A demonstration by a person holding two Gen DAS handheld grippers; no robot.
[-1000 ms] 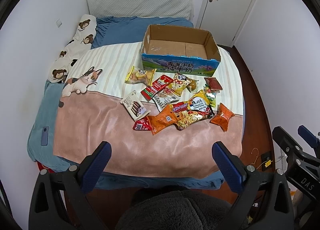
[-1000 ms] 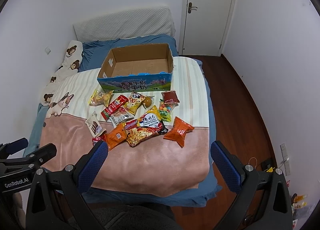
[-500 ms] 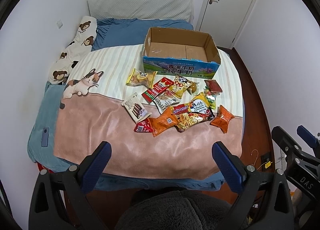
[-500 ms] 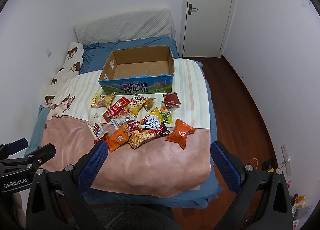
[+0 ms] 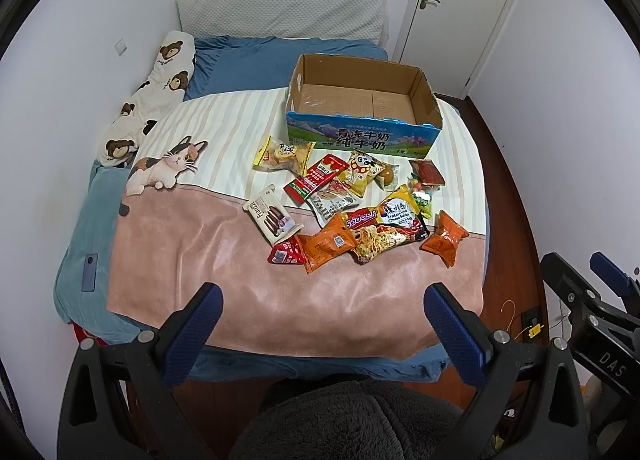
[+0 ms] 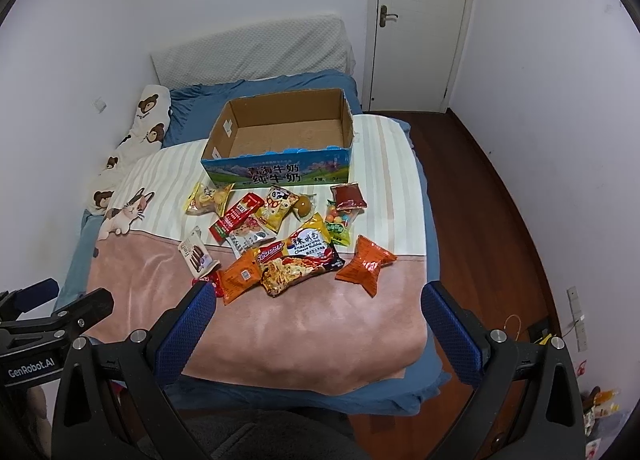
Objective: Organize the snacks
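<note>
Several snack packets lie in a loose pile on the bed: a large noodle packet (image 5: 384,228) (image 6: 298,262), an orange packet (image 5: 445,238) (image 6: 366,264) at the right, a white biscuit packet (image 5: 272,218) (image 6: 196,254) at the left. An open, empty cardboard box (image 5: 362,136) (image 6: 280,174) stands behind them. My left gripper (image 5: 323,310) and right gripper (image 6: 318,308) are both open and empty, held over the near end of the bed, well short of the snacks.
The bed has a pink and striped blanket (image 5: 192,248) with a cat print. A bear-print pillow (image 5: 160,88) lies at the far left, and a phone (image 5: 90,266) at the left edge. A closed door (image 6: 420,24) and wooden floor (image 6: 492,228) are to the right.
The bed, box and snacks have shifted slightly lower in both views. Both grippers stay open.
</note>
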